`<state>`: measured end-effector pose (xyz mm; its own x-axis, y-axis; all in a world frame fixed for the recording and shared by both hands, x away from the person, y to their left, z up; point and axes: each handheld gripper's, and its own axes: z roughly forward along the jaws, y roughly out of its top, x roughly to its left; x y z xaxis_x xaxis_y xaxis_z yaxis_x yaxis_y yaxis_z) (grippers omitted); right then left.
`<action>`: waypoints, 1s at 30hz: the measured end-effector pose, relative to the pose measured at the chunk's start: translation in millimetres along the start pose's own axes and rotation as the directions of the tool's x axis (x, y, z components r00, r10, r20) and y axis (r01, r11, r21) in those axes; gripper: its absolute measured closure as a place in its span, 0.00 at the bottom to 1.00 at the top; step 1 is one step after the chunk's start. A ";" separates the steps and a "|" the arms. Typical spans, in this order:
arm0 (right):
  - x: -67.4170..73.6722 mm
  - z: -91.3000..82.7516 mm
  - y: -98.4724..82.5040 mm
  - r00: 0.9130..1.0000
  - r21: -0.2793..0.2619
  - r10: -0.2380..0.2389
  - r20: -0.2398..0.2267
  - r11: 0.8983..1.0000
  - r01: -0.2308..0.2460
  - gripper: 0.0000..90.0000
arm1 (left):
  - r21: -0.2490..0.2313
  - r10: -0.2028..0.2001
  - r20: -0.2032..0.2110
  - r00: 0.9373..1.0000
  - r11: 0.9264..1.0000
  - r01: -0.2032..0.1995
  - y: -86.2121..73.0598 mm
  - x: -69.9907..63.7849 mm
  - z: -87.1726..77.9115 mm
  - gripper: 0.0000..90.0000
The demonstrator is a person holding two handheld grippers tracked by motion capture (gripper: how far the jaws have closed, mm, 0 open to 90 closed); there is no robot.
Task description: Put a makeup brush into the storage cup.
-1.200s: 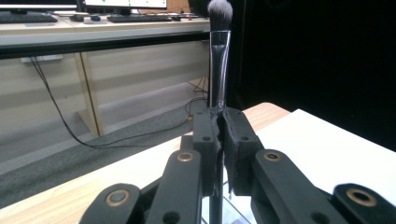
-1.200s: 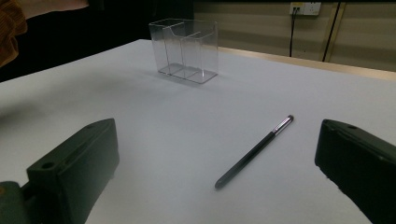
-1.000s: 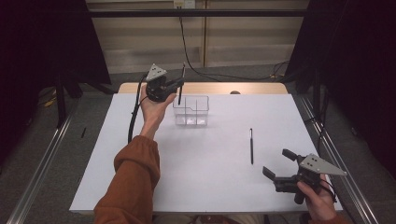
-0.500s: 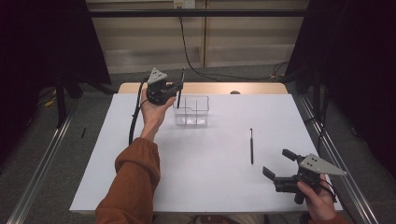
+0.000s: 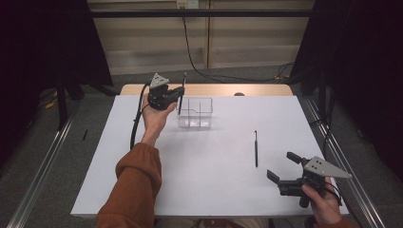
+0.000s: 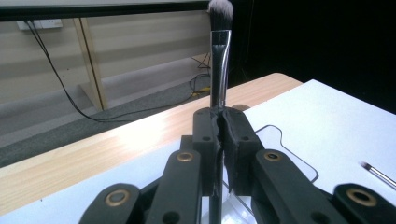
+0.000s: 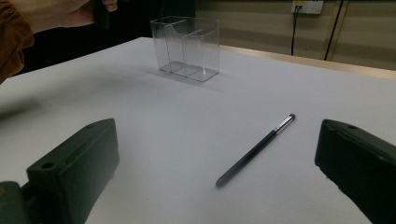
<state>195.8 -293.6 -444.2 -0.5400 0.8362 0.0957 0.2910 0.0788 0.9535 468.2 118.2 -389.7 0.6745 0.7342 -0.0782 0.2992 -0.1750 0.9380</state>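
Clear organizer (image 5: 195, 113) just beside held brush (image 5: 181, 93) — second brush (image 5: 255, 148) well apart

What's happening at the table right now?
The left tongs are clamped on a makeup brush, held upright, bristles up, beside the clear organizer. A second brush lies on the white table. The right tongs rest open near it, holding nothing.
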 end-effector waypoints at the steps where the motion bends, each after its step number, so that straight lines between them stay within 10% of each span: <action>1: 0.0 -0.1 0.0 1.000 0.000 -0.001 0.000 1.000 0.001 0.00 | 0.009 0.011 -0.004 1.000 1.000 -0.011 -0.5 -0.3 0.5 0.94; 30: -0.6 -0.3 -0.1 1.000 0.001 0.002 -0.003 1.000 -0.002 0.00 | 0.044 -0.013 -0.024 1.000 0.999 0.014 -23.3 0.7 5.6 0.81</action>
<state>195.9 -294.3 -444.3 -0.5421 0.8345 0.0986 0.2925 0.0775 0.9531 465.5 119.2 -413.4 0.6539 0.7521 -0.0820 0.3380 -0.1935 0.9210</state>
